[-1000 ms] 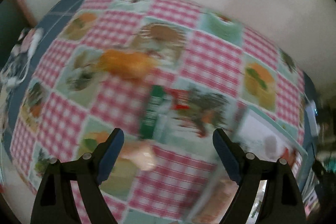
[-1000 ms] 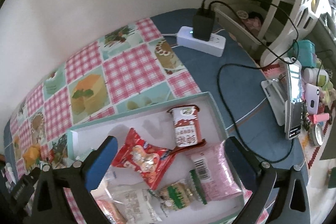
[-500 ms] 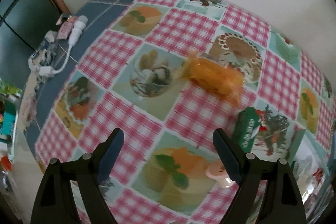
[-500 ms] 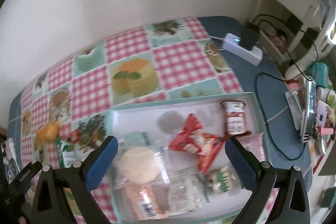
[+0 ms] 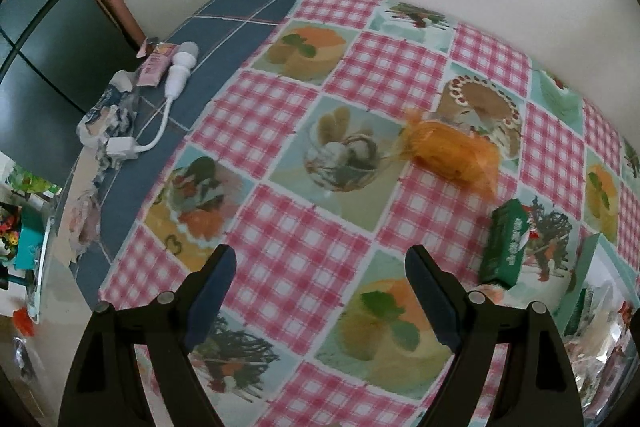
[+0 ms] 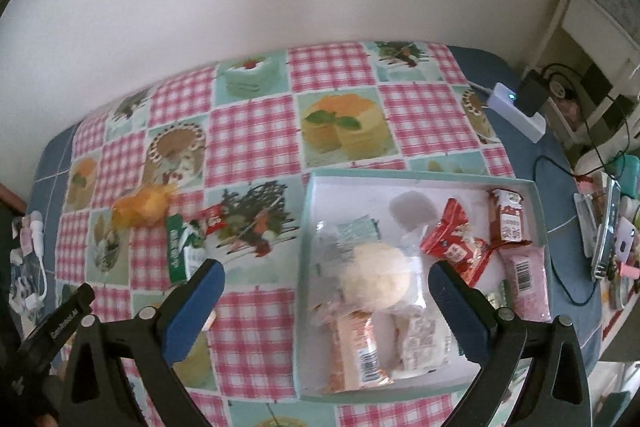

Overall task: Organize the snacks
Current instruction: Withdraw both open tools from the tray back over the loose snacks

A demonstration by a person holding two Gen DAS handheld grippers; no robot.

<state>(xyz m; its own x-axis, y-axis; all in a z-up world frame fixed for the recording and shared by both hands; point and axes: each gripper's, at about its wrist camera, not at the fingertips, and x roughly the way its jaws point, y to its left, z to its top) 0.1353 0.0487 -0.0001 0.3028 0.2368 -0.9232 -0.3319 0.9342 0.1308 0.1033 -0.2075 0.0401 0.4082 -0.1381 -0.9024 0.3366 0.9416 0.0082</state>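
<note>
An orange snack bag (image 5: 454, 151) and a green snack pack (image 5: 505, 243) lie loose on the checked tablecloth; both also show in the right wrist view, the orange bag (image 6: 142, 207) and the green pack (image 6: 180, 250). A small red packet (image 6: 215, 218) lies beside the green pack. A white tray with a pale green rim (image 6: 305, 267) holds several wrapped snacks, among them a round bun (image 6: 376, 277) and a red bag (image 6: 454, 247). My left gripper (image 5: 318, 293) is open and empty above the cloth. My right gripper (image 6: 326, 307) is open and empty above the tray's left edge.
A white cable with a plug (image 5: 176, 75) and crumpled wrappers (image 5: 110, 117) lie on the blue left end of the table. A white power strip with a black charger (image 6: 520, 109), cables and a phone (image 6: 606, 227) sit at the right end. A wall runs behind.
Both views swung left. The tray drifted right in the right view and the loose snacks came in. In the left view, the snacks shifted right and the cable appeared.
</note>
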